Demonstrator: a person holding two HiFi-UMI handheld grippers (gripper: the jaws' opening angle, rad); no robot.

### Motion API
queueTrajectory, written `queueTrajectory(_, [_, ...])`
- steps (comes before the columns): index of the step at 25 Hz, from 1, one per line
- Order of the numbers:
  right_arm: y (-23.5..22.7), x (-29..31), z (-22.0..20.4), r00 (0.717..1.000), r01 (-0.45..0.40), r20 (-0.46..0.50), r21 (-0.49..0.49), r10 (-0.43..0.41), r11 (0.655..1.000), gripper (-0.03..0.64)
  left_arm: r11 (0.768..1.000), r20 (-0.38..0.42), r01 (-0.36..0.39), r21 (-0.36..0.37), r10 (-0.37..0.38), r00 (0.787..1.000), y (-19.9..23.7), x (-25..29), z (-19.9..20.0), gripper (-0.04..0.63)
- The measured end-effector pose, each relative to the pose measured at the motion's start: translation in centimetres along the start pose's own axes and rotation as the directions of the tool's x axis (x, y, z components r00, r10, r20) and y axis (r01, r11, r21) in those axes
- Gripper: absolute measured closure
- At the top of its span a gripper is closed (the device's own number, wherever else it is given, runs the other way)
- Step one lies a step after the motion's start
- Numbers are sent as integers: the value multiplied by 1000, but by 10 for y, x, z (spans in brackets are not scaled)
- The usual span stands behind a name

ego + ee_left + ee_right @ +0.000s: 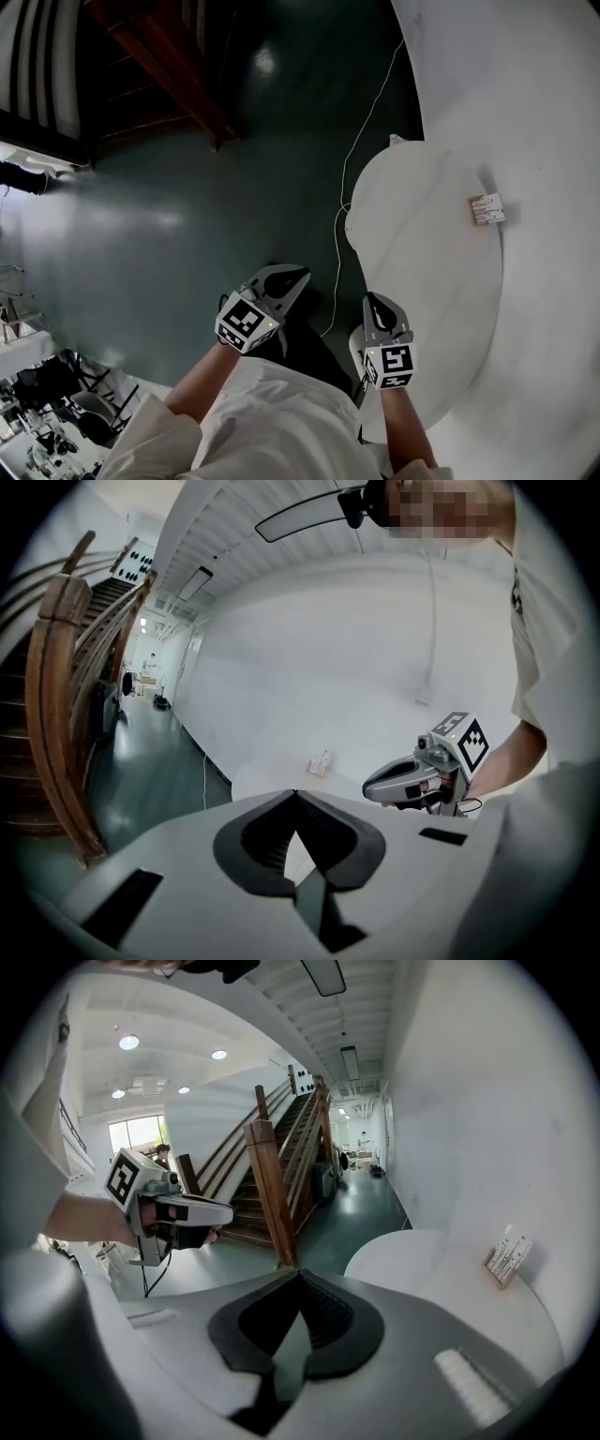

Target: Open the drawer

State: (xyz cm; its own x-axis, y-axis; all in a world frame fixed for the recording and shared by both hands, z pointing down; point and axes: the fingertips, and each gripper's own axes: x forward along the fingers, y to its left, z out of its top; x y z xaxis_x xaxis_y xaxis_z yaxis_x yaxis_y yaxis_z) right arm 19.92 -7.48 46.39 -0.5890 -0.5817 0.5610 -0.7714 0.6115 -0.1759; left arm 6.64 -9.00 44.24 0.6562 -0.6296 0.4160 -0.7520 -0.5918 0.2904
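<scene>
As they hover by the white table (441, 216), left claw (298, 274) and right claw (373, 300) are clenched; empty.

The grey right gripper (375, 300) and the bare forearm (405, 431) behind it are covering the near rim of the round white table (422, 216); print on the small tan card holder (486, 209) on that table is showing too small to read; beyond the table, the brown wooden staircase (178, 66) is running off the top edge.
</scene>
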Motion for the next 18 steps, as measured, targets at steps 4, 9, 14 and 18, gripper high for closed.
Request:
queueTrajectory(4, [-3,12,-8,999,29,-30,19,-29,999,606,999,-18,30,-12,-30,999,13,10,-8,589])
queueTrajectory(9, [-6,34,-15,996,76,-57,85,-72,993,606,995,-46,100,-29,-102,994,32,26,-24,589])
queueTrajectory(14, [0,61,-17,991,108,-89,107,-99,988,606,981,-63,191,-25,-192,979,47,44,-36,589])
queueTrajectory(18, [-1,80,-27,986,131,-117,126,-116,983,606,970,-69,245,-2,-244,967,59,62,-49,589])
